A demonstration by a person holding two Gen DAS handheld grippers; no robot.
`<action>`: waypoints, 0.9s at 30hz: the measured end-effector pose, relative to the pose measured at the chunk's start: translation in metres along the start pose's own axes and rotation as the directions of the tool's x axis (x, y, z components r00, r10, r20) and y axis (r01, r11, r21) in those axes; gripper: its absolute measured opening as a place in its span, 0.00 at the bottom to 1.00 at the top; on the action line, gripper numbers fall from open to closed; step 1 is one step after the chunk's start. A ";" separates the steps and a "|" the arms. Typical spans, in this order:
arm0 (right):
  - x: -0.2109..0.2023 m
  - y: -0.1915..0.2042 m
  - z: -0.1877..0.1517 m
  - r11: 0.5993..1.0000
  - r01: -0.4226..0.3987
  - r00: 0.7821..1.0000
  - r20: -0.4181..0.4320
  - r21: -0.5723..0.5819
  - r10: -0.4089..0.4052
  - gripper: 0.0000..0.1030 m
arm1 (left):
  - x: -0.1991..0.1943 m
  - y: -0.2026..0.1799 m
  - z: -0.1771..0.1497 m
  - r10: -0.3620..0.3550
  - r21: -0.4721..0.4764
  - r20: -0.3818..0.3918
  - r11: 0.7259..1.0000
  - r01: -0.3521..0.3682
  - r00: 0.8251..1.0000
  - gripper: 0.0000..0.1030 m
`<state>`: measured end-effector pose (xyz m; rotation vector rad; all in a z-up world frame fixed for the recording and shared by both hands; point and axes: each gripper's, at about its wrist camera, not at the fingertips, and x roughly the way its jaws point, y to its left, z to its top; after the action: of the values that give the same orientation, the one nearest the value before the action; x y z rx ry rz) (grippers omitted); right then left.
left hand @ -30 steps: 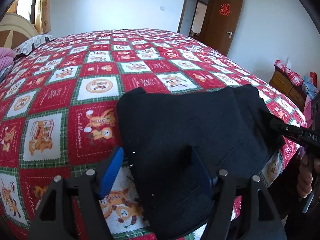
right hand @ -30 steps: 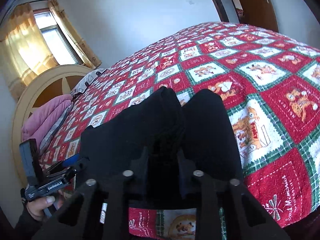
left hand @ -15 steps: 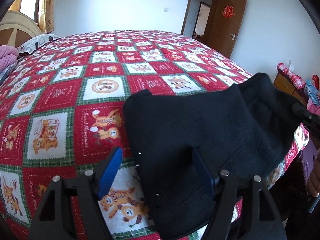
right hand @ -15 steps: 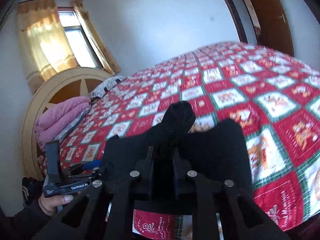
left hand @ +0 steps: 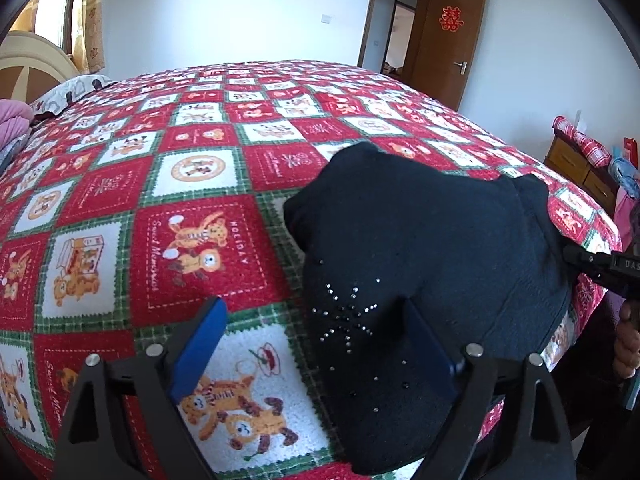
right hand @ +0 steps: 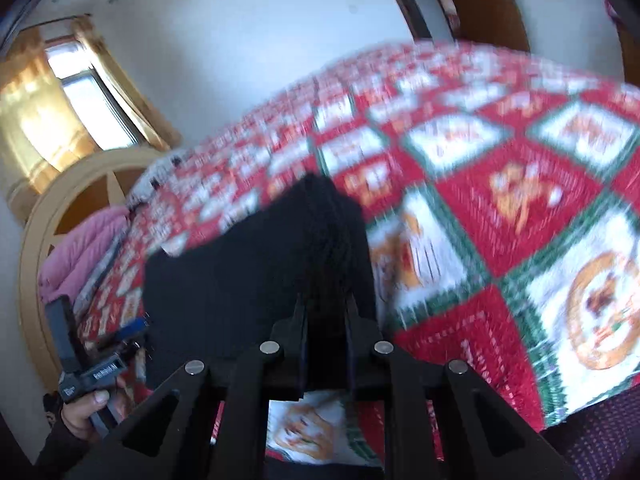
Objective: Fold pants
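My left gripper (left hand: 316, 344) gapes wide, one finger under the pants' (left hand: 432, 248) near edge at 5 o'clock on the quilt (left hand: 192, 184); my right gripper (right hand: 326, 320) pinches their far fold. I judge I'm mid-fold; next, lay that fold flat

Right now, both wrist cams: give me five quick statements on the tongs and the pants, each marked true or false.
1. The right tongs are shut on the black pants. True.
2. The left tongs are clamped shut on the pants. False: they are open, with one blue pad over the quilt and the other against the fabric.
3. The pants lie on a red, white and green patchwork quilt. True.
4. The pants carry a rhinestone star pattern. True.
5. The brown door is closed. False: it stands open.
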<state>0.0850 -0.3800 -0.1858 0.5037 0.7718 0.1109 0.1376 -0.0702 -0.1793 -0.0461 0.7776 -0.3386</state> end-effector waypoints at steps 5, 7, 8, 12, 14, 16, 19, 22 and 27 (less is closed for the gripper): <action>-0.009 0.000 0.005 1.000 0.011 1.000 0.028 0.022 -0.012 0.28 | 0.001 0.005 -0.004 0.038 0.002 0.004 0.999 -0.038 0.999 0.97; -0.021 0.007 0.006 0.997 0.074 0.993 0.093 -0.005 -0.073 0.30 | 0.001 0.009 -0.005 0.031 -0.018 0.004 0.999 -0.031 1.000 0.96; -0.028 0.012 0.007 0.995 0.101 0.986 0.135 -0.025 -0.096 0.30 | -0.001 0.009 -0.005 0.034 -0.021 0.007 0.999 -0.033 0.999 0.96; -0.049 0.044 0.010 0.985 0.112 0.962 0.264 -0.132 -0.074 0.36 | -0.006 0.006 -0.007 0.043 -0.020 0.014 0.999 -0.043 0.999 0.96; -0.043 0.067 0.011 0.974 0.075 0.965 0.260 -0.215 -0.017 0.49 | -0.004 0.003 -0.007 0.049 -0.007 0.010 0.999 -0.049 0.999 0.96; -0.028 0.080 0.012 0.962 0.004 0.976 0.211 -0.273 0.056 0.50 | -0.005 0.002 -0.008 0.055 0.000 0.012 0.999 -0.055 0.998 0.96; 0.006 0.078 0.015 0.964 0.012 0.993 0.117 -0.266 0.020 0.50 | -0.005 0.004 -0.010 0.057 0.000 0.009 0.998 -0.057 0.998 0.97; 0.039 0.040 0.024 0.990 0.075 0.997 0.033 -0.116 -0.072 0.49 | -0.005 0.008 -0.016 0.052 -0.010 0.002 0.999 -0.052 0.999 1.00; 0.011 0.067 0.028 0.973 0.129 0.989 0.102 -0.189 -0.111 0.50 | -0.009 0.008 -0.023 0.060 -0.005 0.007 0.998 -0.060 0.998 1.00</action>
<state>0.1177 -0.3296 -0.1440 0.2724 0.6927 0.0500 0.1175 -0.0578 -0.1907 -0.0284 0.7717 -0.2796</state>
